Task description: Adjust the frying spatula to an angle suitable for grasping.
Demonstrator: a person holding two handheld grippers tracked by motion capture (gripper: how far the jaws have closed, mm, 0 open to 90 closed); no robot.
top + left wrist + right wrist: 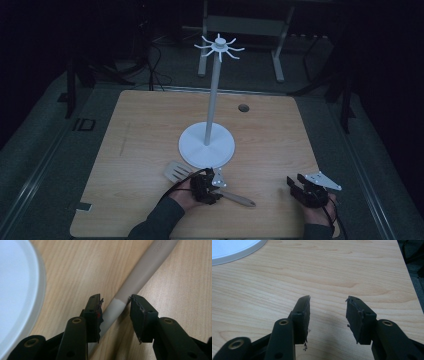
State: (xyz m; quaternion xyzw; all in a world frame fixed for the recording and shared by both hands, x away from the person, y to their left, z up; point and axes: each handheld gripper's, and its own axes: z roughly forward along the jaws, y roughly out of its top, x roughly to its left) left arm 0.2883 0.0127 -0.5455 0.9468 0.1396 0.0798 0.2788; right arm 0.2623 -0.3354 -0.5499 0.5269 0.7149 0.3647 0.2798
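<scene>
High view: spatula (210,185) lies flat on table (135,150), near edge, w/ blade at left and handle at right, just near of the white stand's base (206,145). Left claw (115,312) is spread astride the handle w/ pads not yet pressing; it should be centred and lowered before being squeezed. Stand base sits close at far side and may be bumped on lift. Right claw (328,315) is held spread over bare wood, well apart to the right.

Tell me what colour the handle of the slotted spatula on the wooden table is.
The spatula handle is grey, turning white near its lower end; the left gripper view shows it best.
</scene>
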